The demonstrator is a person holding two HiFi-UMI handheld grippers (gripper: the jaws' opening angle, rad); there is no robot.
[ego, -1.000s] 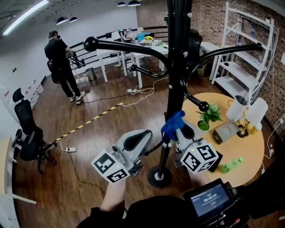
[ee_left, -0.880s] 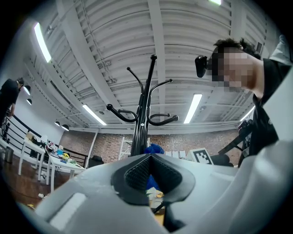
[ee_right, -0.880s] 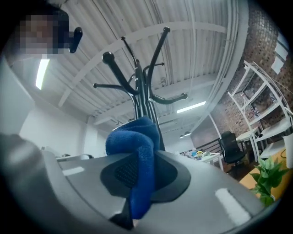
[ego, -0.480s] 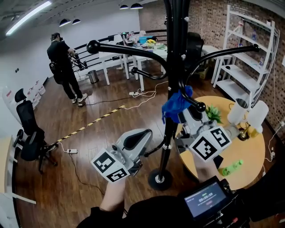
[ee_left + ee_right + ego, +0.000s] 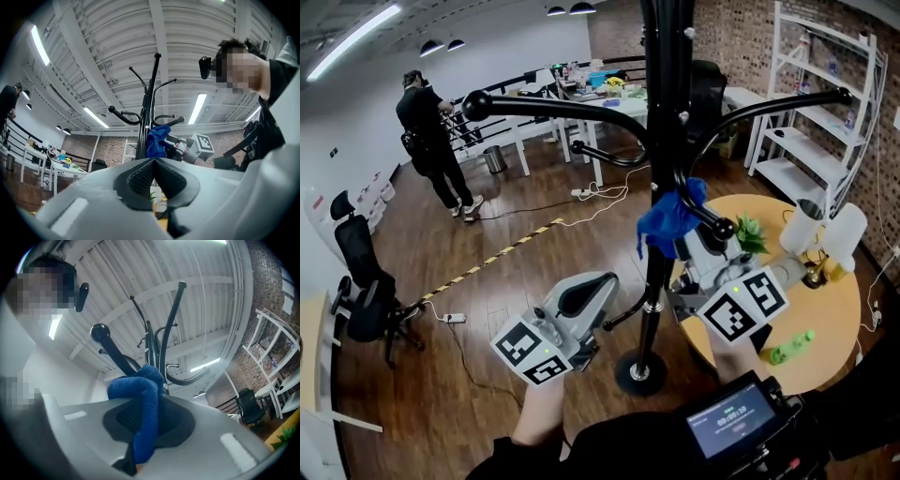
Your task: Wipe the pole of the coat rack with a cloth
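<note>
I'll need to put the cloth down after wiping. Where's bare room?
Round table: bare between the green bottle and the white lamps. Floor: open between the rack base and the striped tape. Crowded around the plant and lamps.

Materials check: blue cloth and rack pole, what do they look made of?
The blue cloth: likely terry or microfibre, matte; it shows a fuzzy nap and soft folds. The pole: probably painted metal, black semi-gloss; a smooth round tube with light streaks.

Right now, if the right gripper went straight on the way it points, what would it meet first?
Most likely the coat rack's pole. The right gripper is shut on the blue cloth, and the pole stands just beyond it; the depth between them is unclear.
</note>
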